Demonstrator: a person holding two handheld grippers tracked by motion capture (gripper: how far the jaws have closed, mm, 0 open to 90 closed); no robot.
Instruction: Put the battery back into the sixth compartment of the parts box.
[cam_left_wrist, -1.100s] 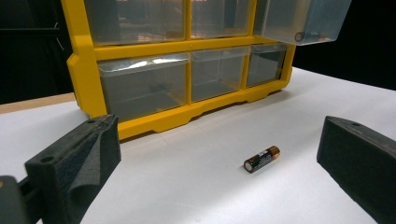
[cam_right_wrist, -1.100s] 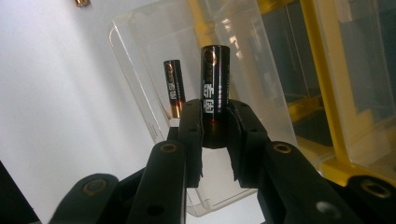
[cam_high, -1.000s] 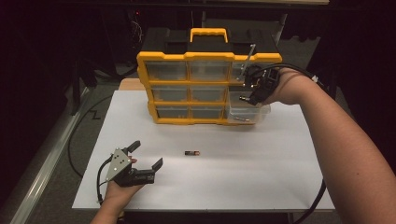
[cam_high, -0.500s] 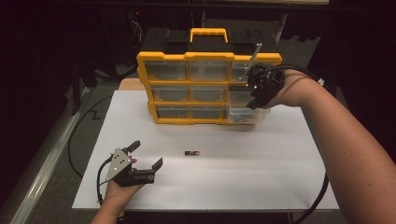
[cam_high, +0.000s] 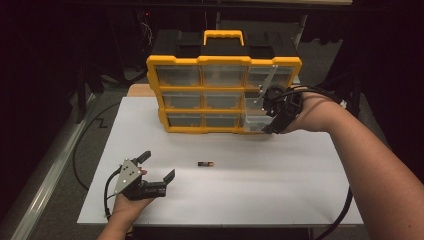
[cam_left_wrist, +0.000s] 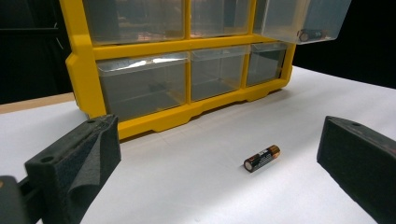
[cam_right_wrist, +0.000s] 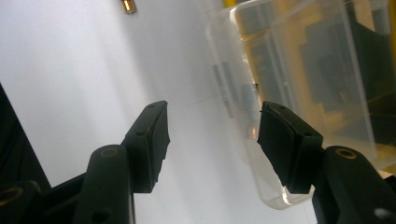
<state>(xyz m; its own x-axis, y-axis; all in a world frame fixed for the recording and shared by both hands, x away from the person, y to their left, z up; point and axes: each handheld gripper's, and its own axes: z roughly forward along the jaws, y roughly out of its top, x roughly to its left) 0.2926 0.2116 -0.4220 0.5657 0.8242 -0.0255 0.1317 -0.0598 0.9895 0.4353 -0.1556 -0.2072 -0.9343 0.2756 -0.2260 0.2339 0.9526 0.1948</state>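
Observation:
A yellow organizer (cam_high: 223, 61) with clear drawers stands at the back of the white table (cam_high: 280, 185). Its right middle drawer (cam_high: 254, 119) is pulled out, and a battery (cam_left_wrist: 312, 34) lies in it. My right gripper (cam_high: 268, 113) hovers at that drawer (cam_right_wrist: 303, 70). Its jaws have just been opening and stand open, with the pads off the drawer's near wall. A loose AA battery (cam_high: 205, 163) lies on the table. My left gripper (cam_high: 159, 166) rests open at the front left, facing that battery (cam_left_wrist: 261, 157), with nothing between its jaws.
The organizer's other drawers (cam_left_wrist: 140, 84) are pushed in. Black cables (cam_high: 345, 210) trail off the right and left table edges. A metal rail (cam_high: 45, 180) runs along the floor at the left. Bare white surface lies between the battery and the front edge.
My right hand has shifted a little down and to the right beside the pulled-out drawer. The left hand and the loose battery have stayed put.

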